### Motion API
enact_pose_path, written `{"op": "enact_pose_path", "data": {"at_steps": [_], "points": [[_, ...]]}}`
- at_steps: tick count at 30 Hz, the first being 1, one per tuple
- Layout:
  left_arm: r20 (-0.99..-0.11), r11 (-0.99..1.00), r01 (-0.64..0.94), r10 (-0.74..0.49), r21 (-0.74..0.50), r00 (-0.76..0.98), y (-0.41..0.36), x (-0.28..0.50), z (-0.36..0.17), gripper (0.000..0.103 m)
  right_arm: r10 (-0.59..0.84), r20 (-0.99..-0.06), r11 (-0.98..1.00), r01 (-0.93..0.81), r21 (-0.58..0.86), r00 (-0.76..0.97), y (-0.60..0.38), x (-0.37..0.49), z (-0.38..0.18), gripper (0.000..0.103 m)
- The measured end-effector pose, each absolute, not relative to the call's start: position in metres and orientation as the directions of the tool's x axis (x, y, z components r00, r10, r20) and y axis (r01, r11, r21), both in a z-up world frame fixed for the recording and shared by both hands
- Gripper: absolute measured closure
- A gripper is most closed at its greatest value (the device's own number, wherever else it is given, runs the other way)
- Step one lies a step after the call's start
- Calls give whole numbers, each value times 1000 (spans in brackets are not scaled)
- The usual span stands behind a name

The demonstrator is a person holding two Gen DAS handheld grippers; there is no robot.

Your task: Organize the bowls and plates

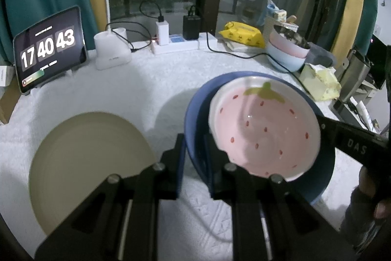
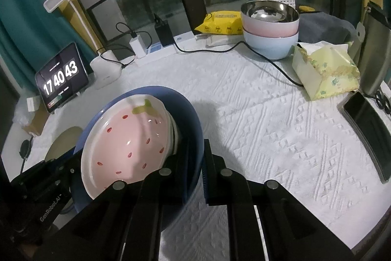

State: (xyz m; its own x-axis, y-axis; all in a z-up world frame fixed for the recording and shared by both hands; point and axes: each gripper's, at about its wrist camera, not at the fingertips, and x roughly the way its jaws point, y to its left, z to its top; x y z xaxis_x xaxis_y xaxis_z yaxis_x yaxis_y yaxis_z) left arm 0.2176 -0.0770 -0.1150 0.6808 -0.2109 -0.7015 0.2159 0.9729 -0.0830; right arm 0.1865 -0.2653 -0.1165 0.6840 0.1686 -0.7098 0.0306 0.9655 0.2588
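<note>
A blue plate (image 1: 195,114) carries a white plate with a pink strawberry print (image 1: 264,129), tilted inside it. Both hang above the white tablecloth and cast a shadow on it. My left gripper (image 1: 194,151) is shut on the blue plate's left rim. My right gripper (image 2: 198,155) is shut on the right rim of the blue plate (image 2: 188,109), and the strawberry plate (image 2: 127,138) leans toward the left gripper (image 2: 70,165). The right gripper (image 1: 325,125) reaches in from the right in the left wrist view. A beige plate (image 1: 90,163) lies flat on the cloth to the left.
Stacked pink and light-blue bowls (image 2: 268,28) with a metal lining stand at the back right. Near them are a tissue box (image 2: 325,72), a yellow wipes pack (image 2: 220,21) and a black cable (image 2: 268,60). A phone (image 2: 366,129) lies at the right edge, a tablet clock (image 1: 48,48) and lamp base (image 1: 111,50) at the back left.
</note>
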Motion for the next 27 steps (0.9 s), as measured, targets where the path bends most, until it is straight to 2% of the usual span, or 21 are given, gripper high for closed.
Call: {"op": "enact_pose_path", "data": {"at_steps": [22, 23, 24, 27], "points": [[-643, 972, 211, -225, -100, 732, -57, 210, -75, 90, 159, -655, 972, -2, 235, 739, -249, 182, -71, 92], [-638, 972, 214, -228, -100, 736, -56, 209, -73, 92, 153, -652, 974, -3, 225, 743, -247, 181, -69, 92], [-621, 965, 237, -253, -109, 742, -56, 207, -70, 103, 145, -650, 978, -8, 209, 746, -243, 182, -67, 94], [-593, 972, 234, -208, -33, 778, -60, 203, -62, 103, 161, -679, 978, -25, 206, 716, -234, 190, -73, 92]]}}
